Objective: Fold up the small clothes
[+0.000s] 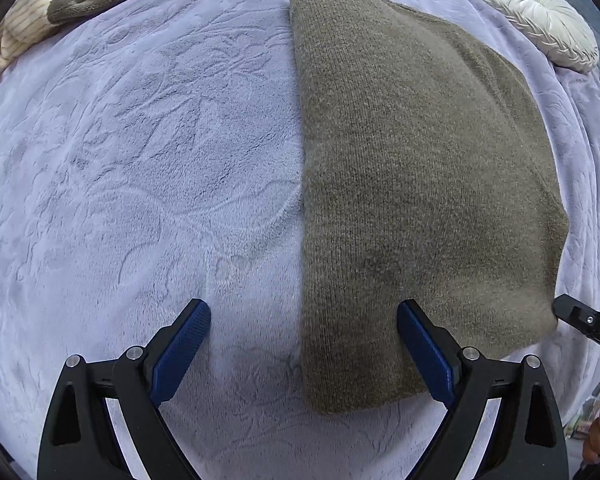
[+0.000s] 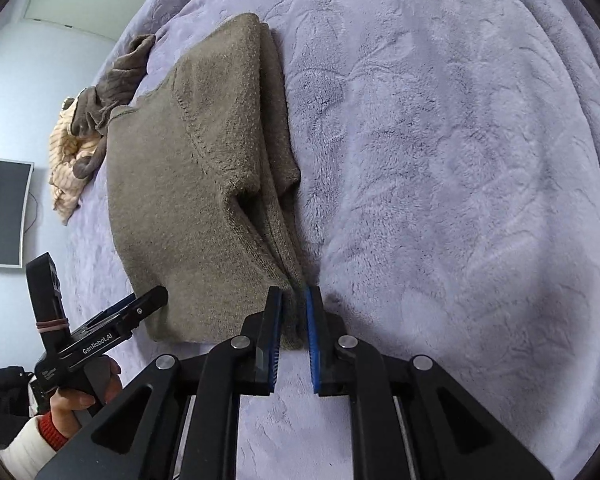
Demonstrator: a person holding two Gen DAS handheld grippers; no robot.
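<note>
An olive-brown knitted sweater [image 1: 420,184] lies partly folded on the lavender plush blanket [image 1: 140,160]. My left gripper [image 1: 304,316] is open, its jaws spread over the sweater's near left edge, right finger above the knit, left finger above the blanket. In the right wrist view the sweater [image 2: 188,184] shows stacked layers along its right side. My right gripper [image 2: 294,296] is shut on the sweater's near right corner. The left gripper [image 2: 140,304] shows there at the sweater's near left corner, held by a hand.
A pile of striped cream and grey-brown clothes [image 1: 40,8] lies at the far left of the bed; it also shows in the right wrist view [image 2: 88,128]. A round white cushion [image 1: 536,16] sits at the far right. A wall screen [image 2: 4,212] hangs beyond the bed.
</note>
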